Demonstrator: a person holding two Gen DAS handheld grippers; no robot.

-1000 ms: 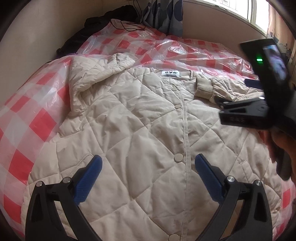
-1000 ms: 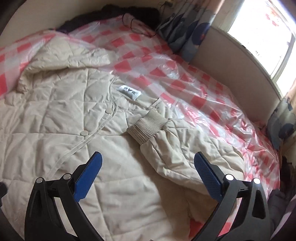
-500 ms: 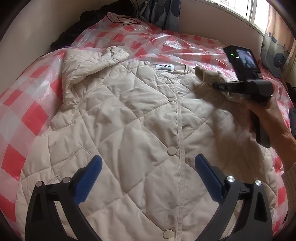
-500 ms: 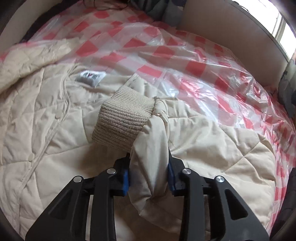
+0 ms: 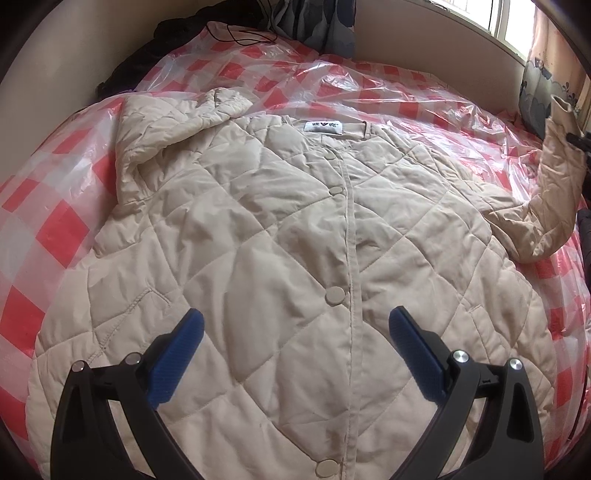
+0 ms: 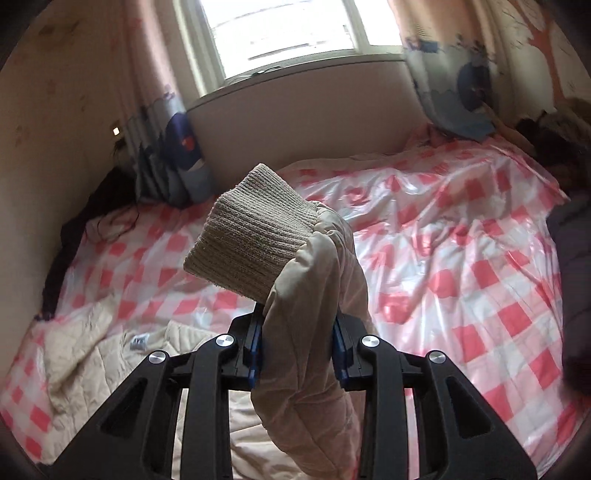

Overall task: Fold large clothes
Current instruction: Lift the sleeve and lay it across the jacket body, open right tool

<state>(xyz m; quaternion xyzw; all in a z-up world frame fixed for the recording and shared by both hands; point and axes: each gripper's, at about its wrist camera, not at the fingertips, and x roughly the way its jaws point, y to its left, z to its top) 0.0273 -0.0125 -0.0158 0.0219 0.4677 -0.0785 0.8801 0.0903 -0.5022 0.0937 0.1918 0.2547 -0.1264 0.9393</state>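
Count: one cream quilted padded jacket (image 5: pixel 280 258); two black two-finger grippers with blue pads; four round cream snap buttons (image 5: pixel 335 295) showing down the jacket's front; one white neck label (image 5: pixel 322 126).
Jacket: buttoned shut, spread front-up across the bed, its diamond stitching creased and puffy; the sleeve on the picture's left is folded in over the shoulder.
Raised sleeve: the jacket's other sleeve (image 6: pixel 314 332) is lifted off the bed at the right edge of the left wrist view, its ribbed knit cuff (image 6: pixel 251 240) standing above the gripper.
Right gripper: the right gripper (image 6: pixel 297 354) has just been closing, and its pads pinch the sleeve just below the cuff.
Left gripper: the left gripper (image 5: pixel 295 354) hangs over the jacket's lower front, fingers spread wide, nothing between them.
Surface: a bed under a red-and-white checked cover with a crinkled clear plastic sheet (image 6: pixel 461 258) over it.
Room: a bright window (image 6: pixel 280 33) above a beige ledge, patterned blue-and-grey curtains (image 6: pixel 170 158) at either side, and a dark heap (image 5: pixel 166 40), possibly clothing, against the far wall.
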